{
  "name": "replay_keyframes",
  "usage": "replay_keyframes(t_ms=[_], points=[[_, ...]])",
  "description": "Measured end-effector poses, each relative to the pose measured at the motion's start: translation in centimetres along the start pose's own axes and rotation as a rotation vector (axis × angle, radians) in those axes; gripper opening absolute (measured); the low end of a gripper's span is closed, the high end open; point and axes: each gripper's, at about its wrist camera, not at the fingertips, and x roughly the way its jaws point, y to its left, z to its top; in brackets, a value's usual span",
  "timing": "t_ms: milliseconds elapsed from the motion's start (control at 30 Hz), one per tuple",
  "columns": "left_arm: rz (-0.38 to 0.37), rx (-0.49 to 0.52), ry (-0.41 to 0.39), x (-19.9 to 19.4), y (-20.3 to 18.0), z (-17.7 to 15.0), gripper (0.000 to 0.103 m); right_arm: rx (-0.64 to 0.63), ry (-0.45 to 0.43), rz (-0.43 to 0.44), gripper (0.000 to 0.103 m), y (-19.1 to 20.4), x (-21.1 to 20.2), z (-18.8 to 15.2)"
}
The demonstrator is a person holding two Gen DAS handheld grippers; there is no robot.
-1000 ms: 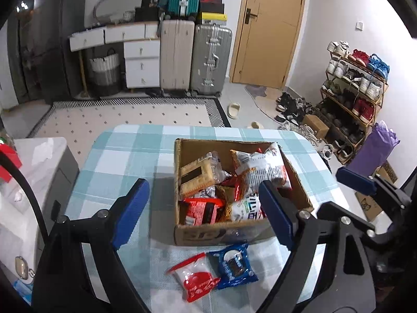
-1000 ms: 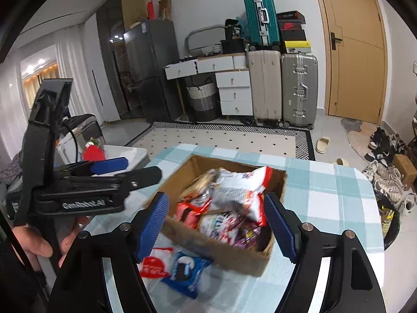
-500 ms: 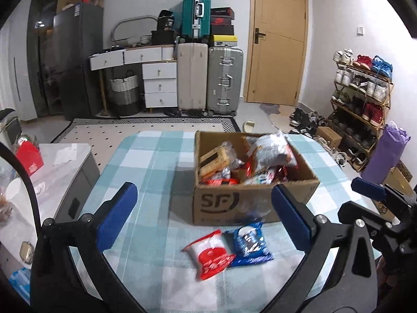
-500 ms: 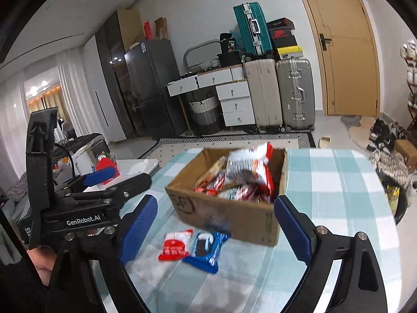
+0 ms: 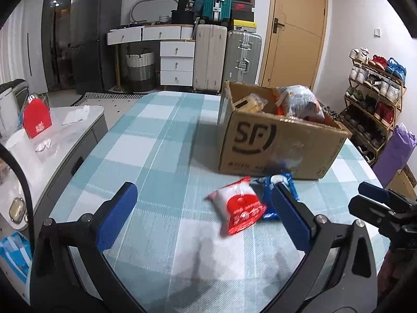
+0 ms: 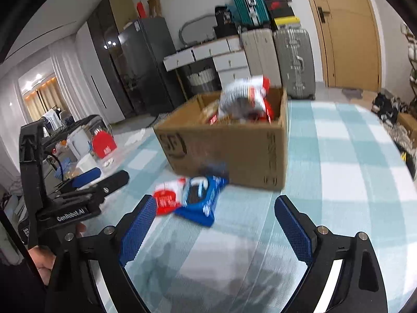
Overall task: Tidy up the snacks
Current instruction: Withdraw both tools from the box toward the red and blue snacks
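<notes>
A brown cardboard box [image 5: 276, 140] marked SF stands on the checked tablecloth [image 5: 161, 140], filled with several snack packets. A red and white snack packet [image 5: 241, 208] and a blue snack packet [image 5: 278, 185] lie side by side on the cloth in front of the box. My left gripper [image 5: 206, 216] is open and empty, low over the cloth, just short of the red packet. My right gripper [image 6: 219, 227] is open and empty, near the blue packet [image 6: 202, 199] and red packet [image 6: 166, 199]. The box [image 6: 234, 146] lies beyond them.
A grey side cabinet [image 5: 52, 140] with a red bag and cups stands left of the table. The right gripper's body [image 5: 383, 208] shows at the right of the left wrist view. Suitcases, drawers, a door and a shoe rack [image 5: 375, 96] stand behind.
Both grippers have dropped from above the box to low over the cloth and pulled back. The box now shows from its side. The two loose packets have not moved.
</notes>
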Motion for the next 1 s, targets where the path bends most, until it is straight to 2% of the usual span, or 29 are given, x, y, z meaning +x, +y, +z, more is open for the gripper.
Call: replay_keyframes(t_ms=[167,400,533,667,700,867,1000], points=[[0.033,0.019,0.006,0.8,-0.2,-1.5,0.103,0.033,0.038,0.008,0.093,-0.2,1.5,-1.2],[0.014,-0.002,0.024,1.5,0.3,-1.8,0.103,0.058,0.098,0.000,0.094,-0.1,4.1,-1.7],[0.013,-0.013,0.035,1.6,0.6,-2.0,0.103,0.047,0.097,0.002,0.101,0.4,5.1,-1.3],[0.025,-0.005,0.035,1.6,0.4,-1.9,0.102,0.030,0.108,0.003,0.102,1.1,6.8,-0.6],[0.051,-0.009,0.033,1.7,0.4,-1.9,0.102,0.026,0.114,0.005,0.102,1.3,7.2,-0.5],[0.030,-0.035,0.060,2.3,1.0,-1.9,0.102,0.043,0.140,-0.050,0.102,1.3,9.0,0.4],[0.027,-0.045,0.071,2.7,1.2,-1.9,0.102,0.057,0.170,-0.042,0.102,1.3,10.2,0.9]])
